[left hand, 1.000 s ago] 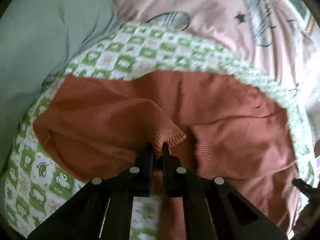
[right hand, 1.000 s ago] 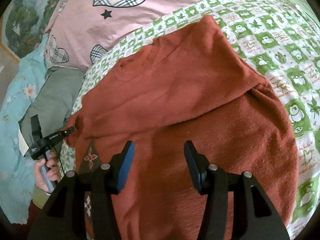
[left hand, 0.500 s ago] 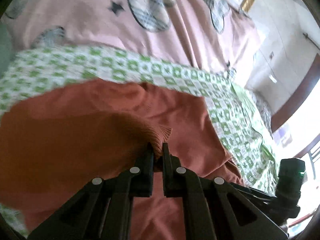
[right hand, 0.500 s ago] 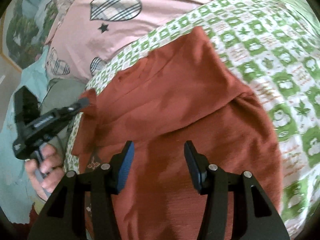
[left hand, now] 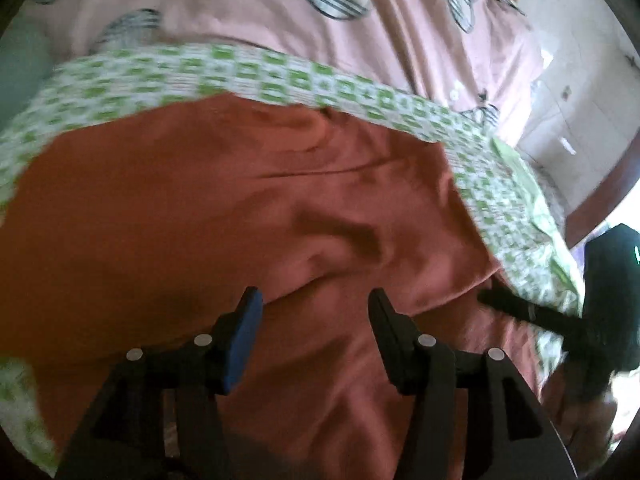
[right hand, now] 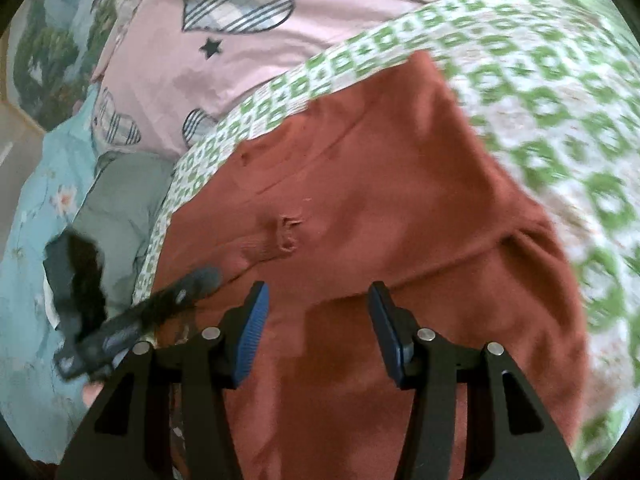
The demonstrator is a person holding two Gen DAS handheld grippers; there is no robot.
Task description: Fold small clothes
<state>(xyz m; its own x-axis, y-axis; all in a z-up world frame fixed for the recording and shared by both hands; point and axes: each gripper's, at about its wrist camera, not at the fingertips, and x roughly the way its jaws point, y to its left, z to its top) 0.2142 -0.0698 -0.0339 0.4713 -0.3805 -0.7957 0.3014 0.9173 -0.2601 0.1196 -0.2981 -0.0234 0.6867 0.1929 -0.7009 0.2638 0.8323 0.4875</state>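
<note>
Rust sweater (right hand: 380, 200) flat on green-check blanket (right hand: 560, 100), sleeve cuff (right hand: 286, 234) folded onto chest. Left hand-held gripper (left hand: 314, 336) & right hand-held gripper (right hand: 318, 332) both apart, empty. Soft, light knit, prob. floppy; best pinched at hem below cuff.

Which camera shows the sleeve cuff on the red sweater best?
The right wrist view: the cuff lies puckered on the sweater, ahead of the open right claw. In the left wrist view I cannot pick the cuff out; only blurred sweater folds show.
</note>
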